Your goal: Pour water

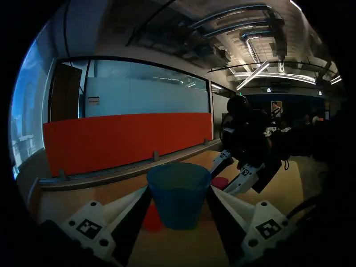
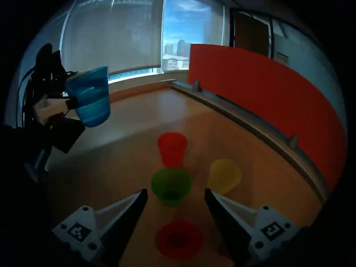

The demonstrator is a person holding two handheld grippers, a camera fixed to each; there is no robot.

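The left gripper [image 1: 178, 190] is clamping the blue cup [image 1: 179, 198] aloft over the table [image 2: 133, 129] while the right gripper [image 2: 175, 192] is hovering wide open above the green cup [image 2: 171, 184], and tilting early could be spilling its contents.

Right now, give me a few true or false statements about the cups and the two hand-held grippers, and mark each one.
1. The left hand-held gripper holds a blue cup. True.
2. The blue cup stands on the table. False: it is held up in the air, off the table.
3. The right hand-held gripper is shut on the green cup. False: its fingers are spread open, and the green cup stands on the table just ahead of them.
4. A yellow cup stands on the table beside the green cup. True.
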